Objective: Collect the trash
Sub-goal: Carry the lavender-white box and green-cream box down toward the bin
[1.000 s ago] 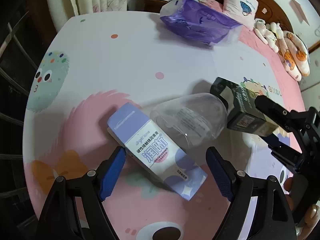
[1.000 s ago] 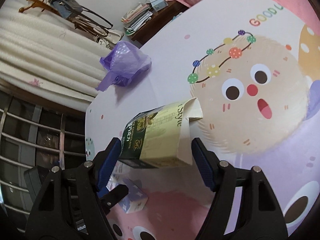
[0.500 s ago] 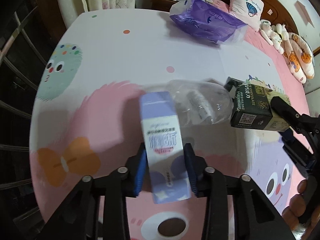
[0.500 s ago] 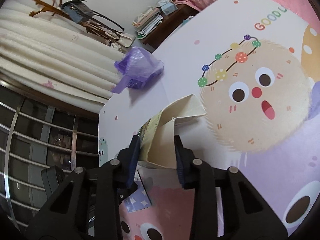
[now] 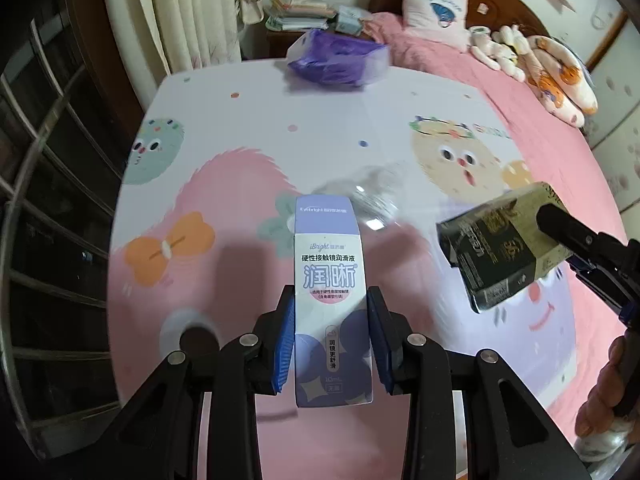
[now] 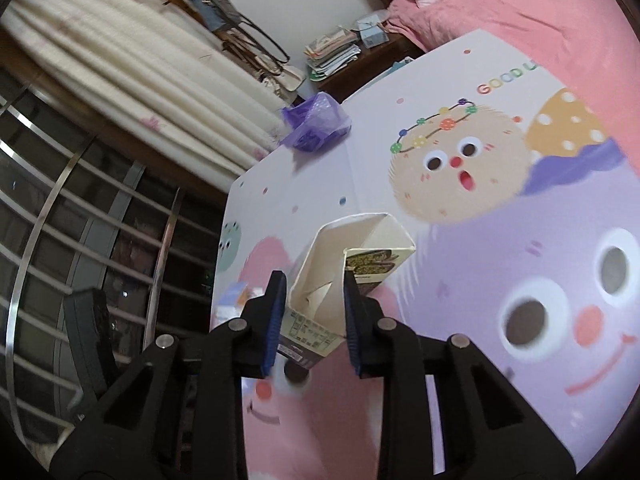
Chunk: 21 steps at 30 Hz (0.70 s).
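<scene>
My left gripper [image 5: 331,334] is shut on a lilac and white carton [image 5: 330,280] with Chinese print and holds it lifted above the cartoon-print table [image 5: 248,128]. My right gripper [image 6: 315,314] is shut on an open dark green and cream carton [image 6: 352,260], also lifted; that carton shows in the left wrist view [image 5: 504,240] at the right. A clear plastic bottle [image 5: 368,196] lies on the table just beyond the lilac carton. A purple plastic bag [image 5: 340,60] sits at the table's far edge, and shows in the right wrist view [image 6: 318,126].
A pink bed [image 5: 480,68] with a pillow and plush toys borders the table's far right. A nightstand with stacked papers [image 5: 304,16] and curtains [image 5: 192,12] stand behind. A metal window grille [image 5: 44,200] runs along the left.
Both grippers closed on their cartons and raised them off the table. The lilac carton turned to point straight ahead. The bottle stayed on the table.
</scene>
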Motion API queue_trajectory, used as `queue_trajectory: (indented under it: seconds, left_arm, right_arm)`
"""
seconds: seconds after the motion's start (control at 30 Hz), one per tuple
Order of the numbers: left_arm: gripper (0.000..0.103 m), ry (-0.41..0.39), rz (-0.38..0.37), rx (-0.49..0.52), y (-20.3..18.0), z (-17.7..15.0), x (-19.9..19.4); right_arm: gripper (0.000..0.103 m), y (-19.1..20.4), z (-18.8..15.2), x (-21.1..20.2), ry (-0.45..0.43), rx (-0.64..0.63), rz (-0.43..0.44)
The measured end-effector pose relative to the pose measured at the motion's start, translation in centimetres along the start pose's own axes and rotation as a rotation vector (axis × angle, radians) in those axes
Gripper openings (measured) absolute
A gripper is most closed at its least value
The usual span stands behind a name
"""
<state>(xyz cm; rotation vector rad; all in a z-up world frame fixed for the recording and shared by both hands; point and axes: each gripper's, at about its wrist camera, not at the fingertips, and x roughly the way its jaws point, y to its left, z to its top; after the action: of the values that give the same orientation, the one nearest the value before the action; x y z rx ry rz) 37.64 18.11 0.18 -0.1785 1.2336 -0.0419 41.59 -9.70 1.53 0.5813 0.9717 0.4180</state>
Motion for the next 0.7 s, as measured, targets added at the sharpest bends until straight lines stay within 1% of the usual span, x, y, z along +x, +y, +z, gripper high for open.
queue_trajectory:
  seconds: [0.13,0.17,0.3,0.37,0.5,0.57,0.7]
  left_arm:
    - [0.034,-0.024,-0.004,0.012,-2.0,-3.8,-3.9]
    - [0.034,-0.030,-0.007,0.011,-2.6,-4.9,-4.9]
    - [0.034,-0.055,-0.017,0.016,-5.4,-10.1,-8.9]
    - [0.034,-0.083,-0.026,0.012,-6.7,-12.6,-10.5]
    - [0.034,-0.123,-0.037,-0.005,-9.2,-17.9,-13.2]
    - [0.034,-0.133,-0.049,0.007,-10.4,-20.4,-14.0]
    - [0.034,-0.115,-0.061,0.042,-12.2,-24.5,-14.6]
  right_arm:
    - [0.024,-0.4,-3.2,-5.2,0.005,-0.033,0.010]
    - [0.024,-0.6,-4.3,-7.0,0.005,-0.045,0.012]
    - [0.024,-1.3,-7.4,-11.8,0.016,-0.069,0.026]
    - [0.024,-1.8,-9.3,-14.4,0.031,-0.091,0.034]
    - [0.024,-2.5,-13.1,-18.1,0.080,-0.150,0.039]
    - [0.024,-3.0,-15.2,-19.6,0.115,-0.175,0.046]
    - [0.024,-3.9,-19.2,-21.4,0.172,-0.186,0.052]
